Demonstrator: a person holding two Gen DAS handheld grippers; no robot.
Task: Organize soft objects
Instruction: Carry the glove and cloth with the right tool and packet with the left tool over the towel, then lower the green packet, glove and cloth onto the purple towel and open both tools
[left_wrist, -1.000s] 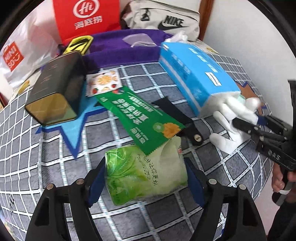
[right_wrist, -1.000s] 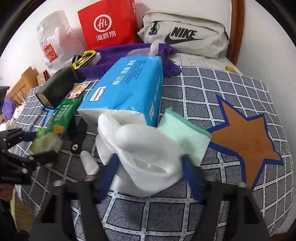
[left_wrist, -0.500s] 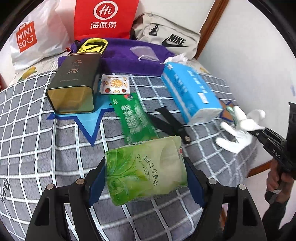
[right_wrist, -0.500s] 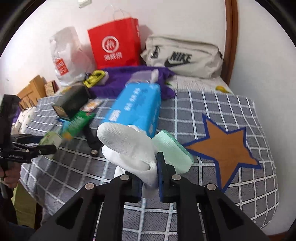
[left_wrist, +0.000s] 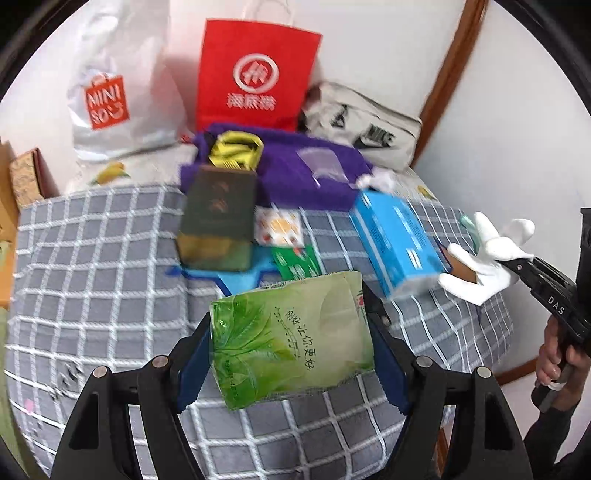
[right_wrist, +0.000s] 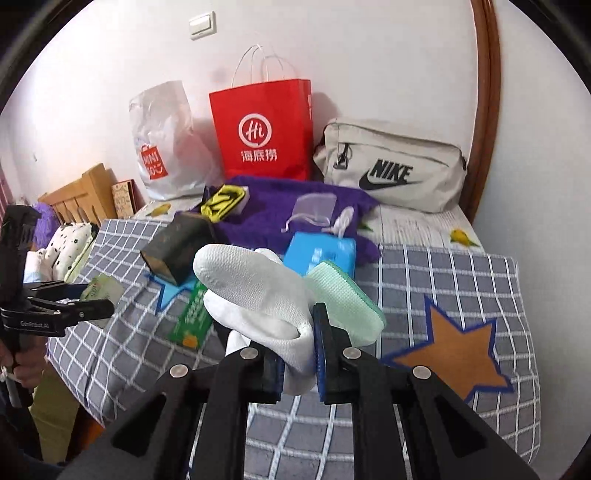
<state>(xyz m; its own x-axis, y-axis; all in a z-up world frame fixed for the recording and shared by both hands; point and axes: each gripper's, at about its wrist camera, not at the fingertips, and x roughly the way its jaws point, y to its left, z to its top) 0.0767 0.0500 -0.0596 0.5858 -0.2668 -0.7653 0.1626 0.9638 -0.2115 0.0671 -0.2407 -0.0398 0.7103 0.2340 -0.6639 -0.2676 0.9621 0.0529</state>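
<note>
My left gripper (left_wrist: 288, 354) is shut on a green tissue pack (left_wrist: 291, 336) and holds it above the checked grey bed cover (left_wrist: 96, 266). My right gripper (right_wrist: 299, 350) is shut on a white glove (right_wrist: 255, 295), lifted off the bed; it also shows in the left wrist view (left_wrist: 484, 266). A mint green cloth (right_wrist: 343, 295) lies just behind the glove. A blue tissue box (left_wrist: 395, 243) lies on the bed. The left gripper with its pack (right_wrist: 101, 290) shows at the left of the right wrist view.
A dark tin (left_wrist: 218, 218), a green snack packet (right_wrist: 192, 314), a small orange-print sachet (left_wrist: 279, 225) and a purple towel (left_wrist: 295, 173) lie on the bed. A red paper bag (right_wrist: 266, 129), a white Miniso bag (left_wrist: 107, 107) and a Nike pouch (right_wrist: 391, 170) stand against the wall.
Both grippers have risen and pulled back from the bed with their loads. The right gripper closed on the glove and lifted it off the cover.
</note>
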